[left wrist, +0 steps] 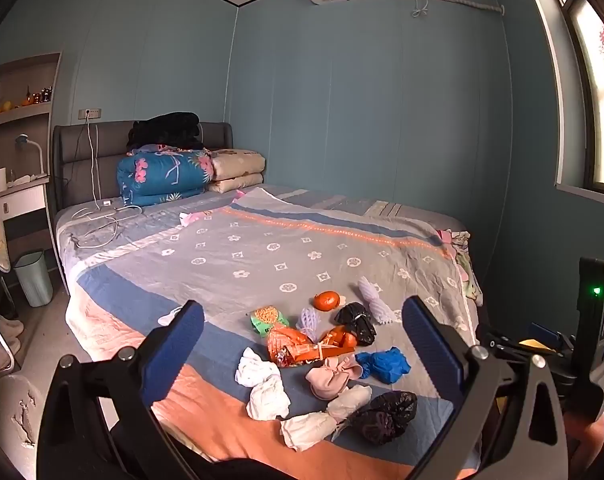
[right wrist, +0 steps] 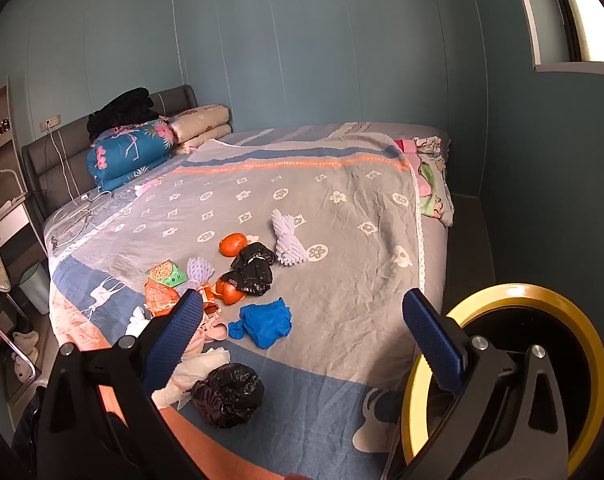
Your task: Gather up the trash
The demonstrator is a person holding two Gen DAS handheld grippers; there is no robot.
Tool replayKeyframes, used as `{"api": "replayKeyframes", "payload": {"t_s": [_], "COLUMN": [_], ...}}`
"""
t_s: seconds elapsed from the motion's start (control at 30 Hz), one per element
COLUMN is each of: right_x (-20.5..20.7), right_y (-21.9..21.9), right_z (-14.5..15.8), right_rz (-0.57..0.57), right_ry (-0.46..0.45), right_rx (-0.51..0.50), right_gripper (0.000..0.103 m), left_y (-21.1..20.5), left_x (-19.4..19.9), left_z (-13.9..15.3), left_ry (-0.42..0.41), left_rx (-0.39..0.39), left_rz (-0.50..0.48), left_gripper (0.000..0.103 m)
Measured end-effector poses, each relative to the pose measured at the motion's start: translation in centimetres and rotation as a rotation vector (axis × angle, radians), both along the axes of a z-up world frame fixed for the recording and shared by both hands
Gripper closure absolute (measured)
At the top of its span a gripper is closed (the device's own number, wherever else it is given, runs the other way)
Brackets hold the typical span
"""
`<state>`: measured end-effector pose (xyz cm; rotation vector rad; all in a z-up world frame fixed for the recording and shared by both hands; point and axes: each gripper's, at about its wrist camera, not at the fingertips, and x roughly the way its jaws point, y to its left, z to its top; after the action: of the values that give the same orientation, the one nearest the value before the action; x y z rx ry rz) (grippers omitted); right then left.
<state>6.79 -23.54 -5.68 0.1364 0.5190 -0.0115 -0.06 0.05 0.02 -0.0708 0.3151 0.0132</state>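
Observation:
Trash lies in a heap on the bed's patterned blanket (left wrist: 286, 248): white tissue wads (left wrist: 262, 388), a crumpled black bag (left wrist: 386, 416), a blue glove (left wrist: 384, 364), a pink cloth piece (left wrist: 332, 376), orange wrappers (left wrist: 298, 346), a tangerine (left wrist: 327, 301) and white foam nets (left wrist: 376, 300). My left gripper (left wrist: 302, 332) is open and empty above the heap. My right gripper (right wrist: 302, 316) is open and empty, with the blue glove (right wrist: 266, 322) and black bag (right wrist: 228, 394) between its fingers in view. A yellow-rimmed bin (right wrist: 506, 368) stands at the bed's right side.
Folded quilts (left wrist: 166, 172) and a charger cable (left wrist: 98, 220) lie at the headboard end. A pale green waste bin (left wrist: 34, 278) stands on the floor left of the bed beside a desk (left wrist: 18, 196). Clothes (right wrist: 432, 172) hang off the bed's far right corner.

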Motion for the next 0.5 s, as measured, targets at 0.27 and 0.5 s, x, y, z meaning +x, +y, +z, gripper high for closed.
{"api": "replayKeyframes", "payload": {"t_s": [0.27,0.5], "right_x": [-0.1,0.0], "right_y": [0.0,0.0], "right_z": [0.0,0.0], "right_rz": [0.001,0.0], "right_ry": [-0.001,0.003], "right_rx": [-0.002,0.001], "right_gripper": [0.007,0.007], "left_y": [-0.1,0.0], "left_x": [-0.2,0.1], "left_z": [-0.3,-1.4], "left_ry": [0.011,0.019], "left_rx": [0.0,0.002], "left_rz": [-0.002,-0.001], "left_gripper": [0.007,0.007]}}
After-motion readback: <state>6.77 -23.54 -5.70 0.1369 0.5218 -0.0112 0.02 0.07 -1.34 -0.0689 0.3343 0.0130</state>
